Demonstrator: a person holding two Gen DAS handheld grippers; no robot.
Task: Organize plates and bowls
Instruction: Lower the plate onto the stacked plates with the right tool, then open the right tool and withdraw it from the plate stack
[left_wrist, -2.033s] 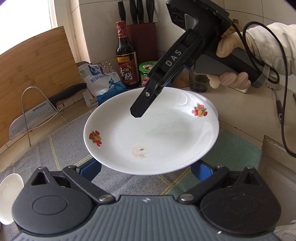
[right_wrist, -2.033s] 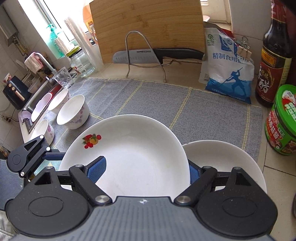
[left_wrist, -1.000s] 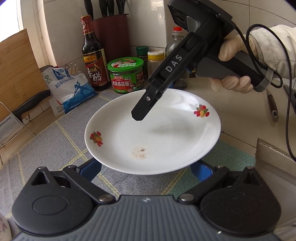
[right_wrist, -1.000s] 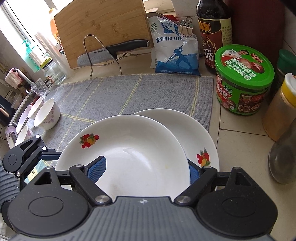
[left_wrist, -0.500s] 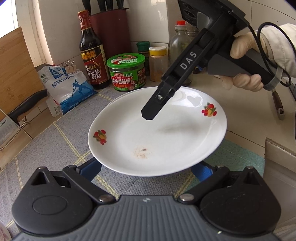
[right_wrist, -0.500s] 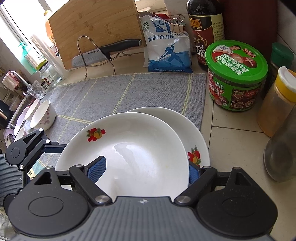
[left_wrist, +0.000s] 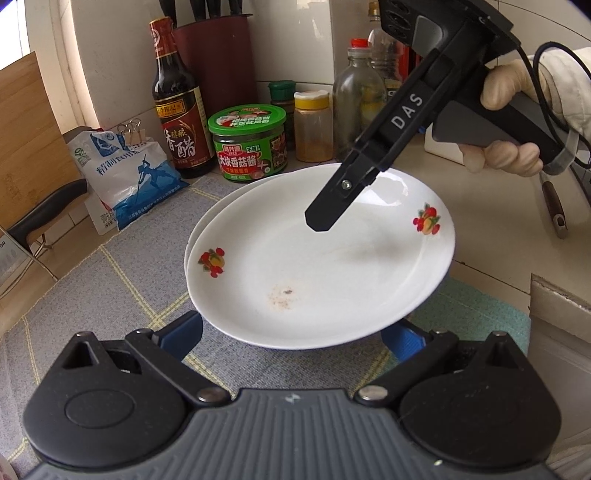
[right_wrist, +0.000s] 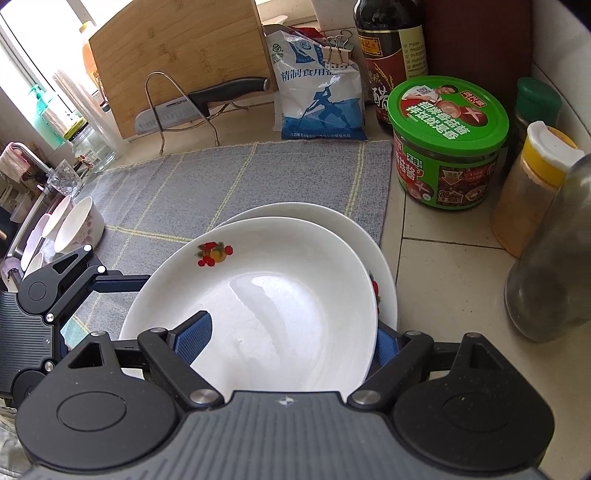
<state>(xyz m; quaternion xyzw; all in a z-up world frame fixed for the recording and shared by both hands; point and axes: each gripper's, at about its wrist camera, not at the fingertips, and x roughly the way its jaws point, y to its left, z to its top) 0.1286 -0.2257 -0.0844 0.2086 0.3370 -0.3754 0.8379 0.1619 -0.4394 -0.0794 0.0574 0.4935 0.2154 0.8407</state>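
A white plate with fruit prints (left_wrist: 314, 266) (right_wrist: 266, 295) hangs tilted just above a second, matching plate (left_wrist: 229, 195) (right_wrist: 332, 225) that lies on the grey mat (right_wrist: 221, 184). My right gripper (right_wrist: 291, 343) is shut on the upper plate's near edge, with one blue pad inside the plate and the other under its rim. Its upper finger (left_wrist: 332, 206) shows over the plate in the left wrist view. My left gripper (left_wrist: 293, 334) (right_wrist: 55, 288) holds the same plate from below. Both its blue pads reach under the plate's sides and their tips are hidden.
Behind the plates stand a green-lidded sauce jar (right_wrist: 447, 144), a vinegar bottle (left_wrist: 177, 110), a yellow-capped spice jar (right_wrist: 532, 192), a glass bottle (right_wrist: 550, 258) and a salt bag (right_wrist: 317, 92). A knife on a wire stand (right_wrist: 207, 99) leans by the cutting board. Bowls (right_wrist: 77, 229) sit far left.
Both grippers carried the held plate across the mat toward the jars. The lying plate came into view beneath it and is now almost covered.
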